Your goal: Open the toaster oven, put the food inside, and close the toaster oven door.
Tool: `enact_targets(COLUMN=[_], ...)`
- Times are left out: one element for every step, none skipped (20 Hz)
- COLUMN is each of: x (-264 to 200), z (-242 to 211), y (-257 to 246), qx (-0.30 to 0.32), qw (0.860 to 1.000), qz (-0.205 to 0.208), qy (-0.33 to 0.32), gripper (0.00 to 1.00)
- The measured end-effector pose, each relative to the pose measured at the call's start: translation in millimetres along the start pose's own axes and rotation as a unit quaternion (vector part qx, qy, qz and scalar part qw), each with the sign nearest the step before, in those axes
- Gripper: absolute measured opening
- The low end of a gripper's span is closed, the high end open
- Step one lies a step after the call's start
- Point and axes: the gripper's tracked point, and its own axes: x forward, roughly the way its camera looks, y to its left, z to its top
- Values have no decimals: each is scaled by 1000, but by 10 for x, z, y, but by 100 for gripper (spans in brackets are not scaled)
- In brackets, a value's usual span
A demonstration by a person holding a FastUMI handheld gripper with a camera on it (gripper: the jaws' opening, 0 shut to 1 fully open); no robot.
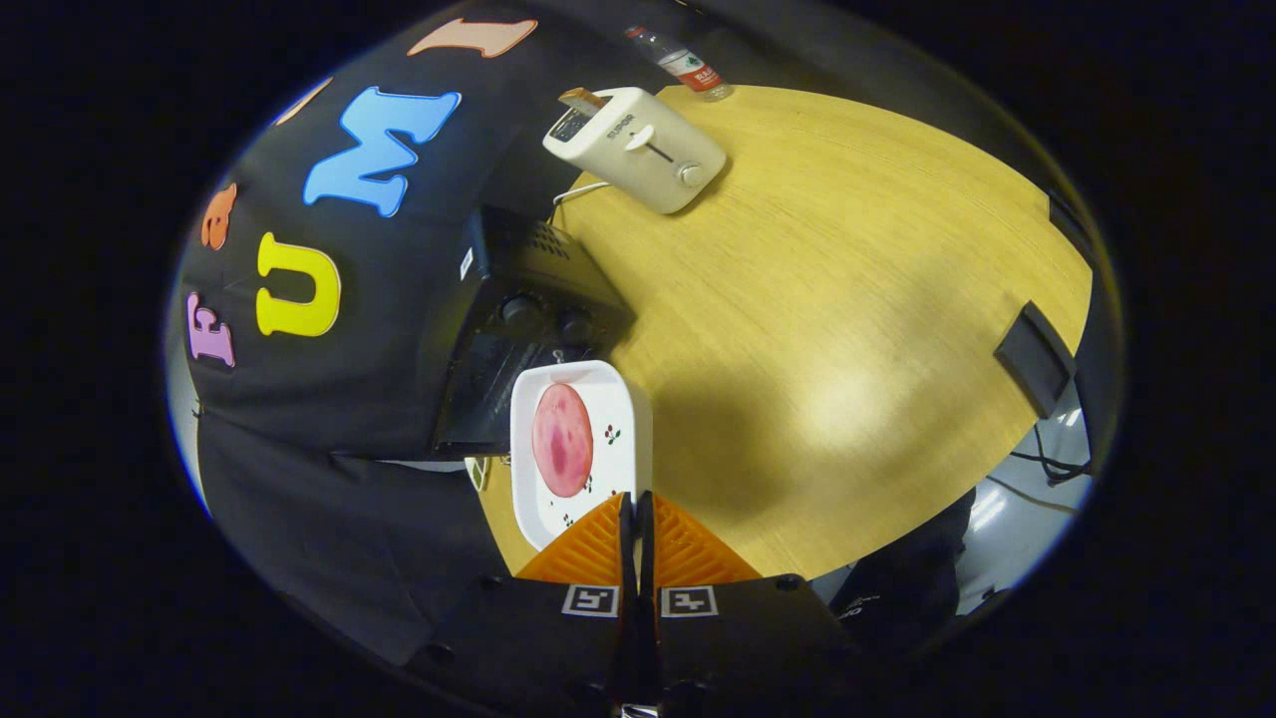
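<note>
Between the two orange fingers (pixel 598 543) of the gripper (pixel 636 514), pinched almost fully together, sits the near rim of a white square plate (pixel 623 424). Clamped on that thin edge and nothing more, by the look of it, though the actual contact line hides behind the finger pads. Carried on the plate, a round pink slice of food (pixel 562 440), lying flat toward its middle. Plate held out ahead of the fingers, raised over the wooden table (pixel 847 299) and seeming to be tilted along with the view.

Just beyond the plate's far edge, the black toaster oven (pixel 518 329), two knobs visible on its front. Hard to tell from this angle whether the door is open; the dark front gives little away. Farther off on the table, a white pop-up toaster (pixel 638 150) with something sticking from its slot, and past that a plastic bottle (pixel 683 65) near the table's far edge.

Risks from here, as a judgement: a grip on only one rim, so any tilt or jolt could swing the plate down or slip it free. Slice loose on a smooth plate, likely to slide off if the far edge dips on the way in. Plate corner also close to the oven front, so a misjudged approach could knock it against the housing rather than into the opening.
</note>
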Motion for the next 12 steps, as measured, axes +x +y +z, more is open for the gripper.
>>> enact_targets(x=[43, 83, 132, 180, 231, 297, 355, 434, 525, 644, 737, 859], z=[-79, -141, -204, -252, -304, -329, -332, -327, -332, -314, -325, -312], y=[103, 184, 260, 315, 368, 434, 491, 559, 623, 677, 712, 750], qx=[2, 0, -5, -10, -15, -18, -19, -15, -11, -7, -4, 2], qw=[1000, 1000, 1000, 1000, 999, 999, 999, 999, 999, 999, 999, 999], qz=[8, 12, 13, 11, 9, 11, 14, 17, 20, 21, 20, 21], qy=[5, 12, 18, 26, 35, 39, 40, 41, 42, 43, 44, 43], gripper=[1, 1, 1, 1, 1, 1, 1, 1, 1, 1, 1, 1])
